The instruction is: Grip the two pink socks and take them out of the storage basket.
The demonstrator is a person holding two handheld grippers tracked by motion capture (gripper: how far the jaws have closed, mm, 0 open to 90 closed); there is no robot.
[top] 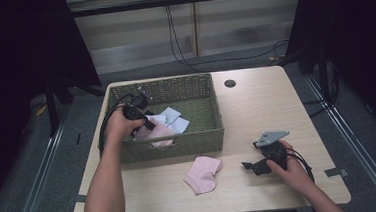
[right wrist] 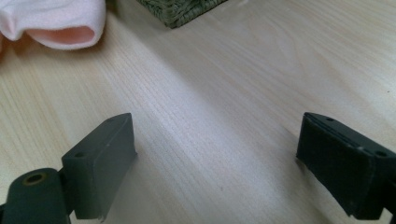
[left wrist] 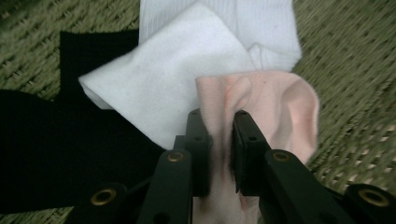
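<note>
Left gripper (left wrist: 219, 126) down in the green woven basket (top: 198, 135), jaws pinched on a fold of pink sock (left wrist: 275, 112) lying over white socks (left wrist: 177, 79). Right gripper (right wrist: 215, 154) gapes wide, empty, low over the tabletop (right wrist: 224, 84). Second pink sock (top: 202, 173) lies in front of the basket.

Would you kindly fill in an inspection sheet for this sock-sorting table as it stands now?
Surface: light wooden table, bare at right.
Job's things: pink sock in green woven basket; second pink sock on table.
Clutter: white socks and black cloth in basket.
Grippers: left tool pinching the basket's pink sock; right tool open above bare table.
Cables: black leads behind table.
Surroundings: dark curtains, grey floor.
</note>
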